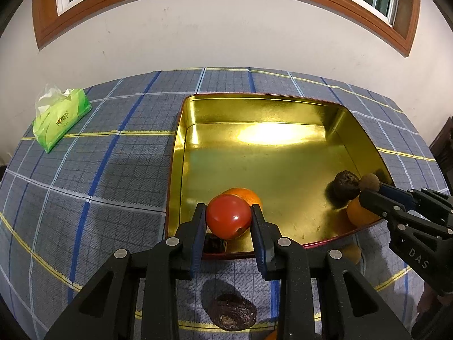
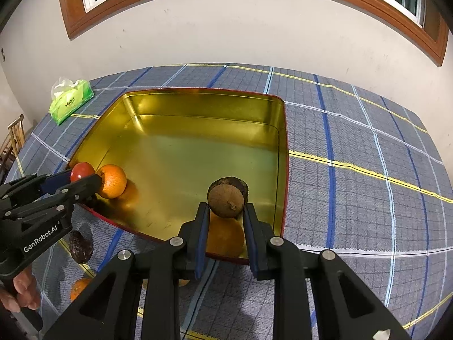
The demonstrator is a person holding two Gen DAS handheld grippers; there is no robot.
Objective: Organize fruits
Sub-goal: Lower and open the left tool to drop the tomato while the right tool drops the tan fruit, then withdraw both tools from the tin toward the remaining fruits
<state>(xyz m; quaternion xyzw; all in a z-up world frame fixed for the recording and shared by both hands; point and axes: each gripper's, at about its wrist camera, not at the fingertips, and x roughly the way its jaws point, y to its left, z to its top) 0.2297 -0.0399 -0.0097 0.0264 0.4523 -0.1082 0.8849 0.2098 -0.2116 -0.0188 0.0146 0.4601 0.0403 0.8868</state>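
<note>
Left wrist view: my left gripper (image 1: 228, 221) clamps a red fruit (image 1: 228, 216) over the gold tin's (image 1: 254, 107) near left corner, beside an orange (image 2: 112, 180). My right gripper (image 2: 226, 212) pinches a brown fruit (image 2: 226, 200) over the tin's near right corner. Placing step, I judge; next, lower and release both.
</note>
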